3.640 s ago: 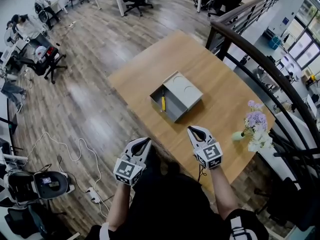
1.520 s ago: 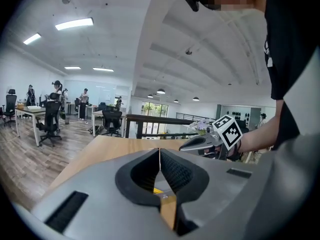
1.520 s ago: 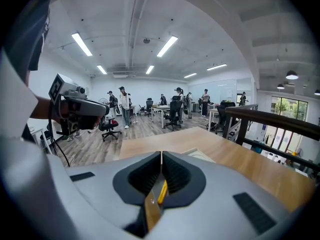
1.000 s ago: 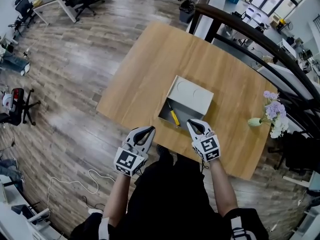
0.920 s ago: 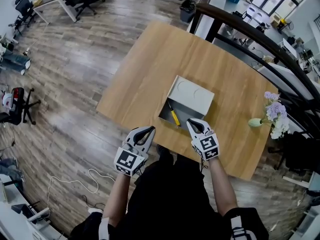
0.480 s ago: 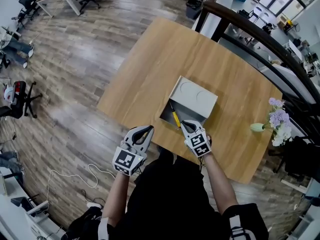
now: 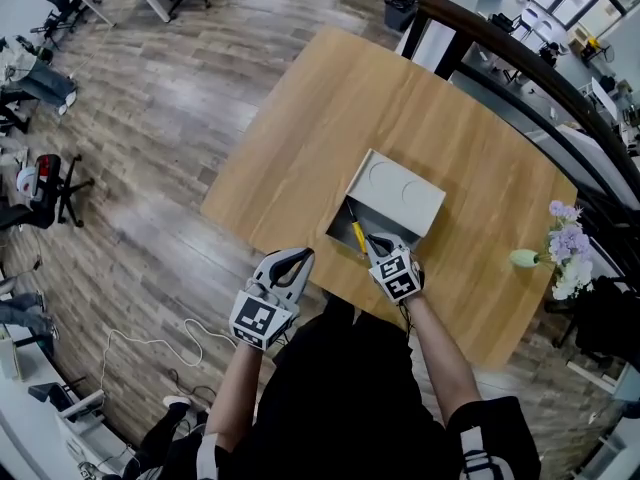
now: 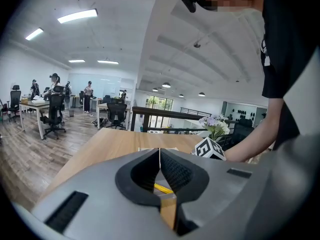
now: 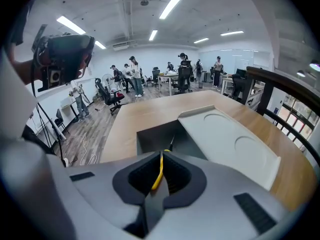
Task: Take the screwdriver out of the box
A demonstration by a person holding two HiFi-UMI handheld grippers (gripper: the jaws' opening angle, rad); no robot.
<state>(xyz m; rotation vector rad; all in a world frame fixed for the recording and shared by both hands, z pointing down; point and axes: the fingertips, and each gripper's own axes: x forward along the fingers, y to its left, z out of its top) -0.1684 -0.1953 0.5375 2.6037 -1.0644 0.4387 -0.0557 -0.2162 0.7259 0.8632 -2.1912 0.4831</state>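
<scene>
A grey box (image 7: 336, 230) stands open near the table's front edge, its pale lid (image 7: 398, 196) slid toward the back right. A yellow-handled screwdriver (image 7: 355, 236) lies along the left side of the open compartment. My right gripper (image 7: 373, 239) hangs at the box's near rim, just right of the screwdriver, jaws closed tip to tip. In the right gripper view the screwdriver (image 9: 158, 173) shows through the hollow behind the closed tips (image 9: 161, 153). My left gripper (image 7: 297, 255) is shut too, off the table's front edge, left of the box.
A vase of pale purple flowers (image 7: 558, 252) stands at the table's right edge. A dark curved railing (image 7: 500, 56) runs behind the wooden table (image 7: 330, 108). Wood floor, office chairs and people lie to the left.
My right gripper has moved forward and left to the box's near rim beside the screwdriver. The left gripper has stayed off the front edge. My head has come closer over the table.
</scene>
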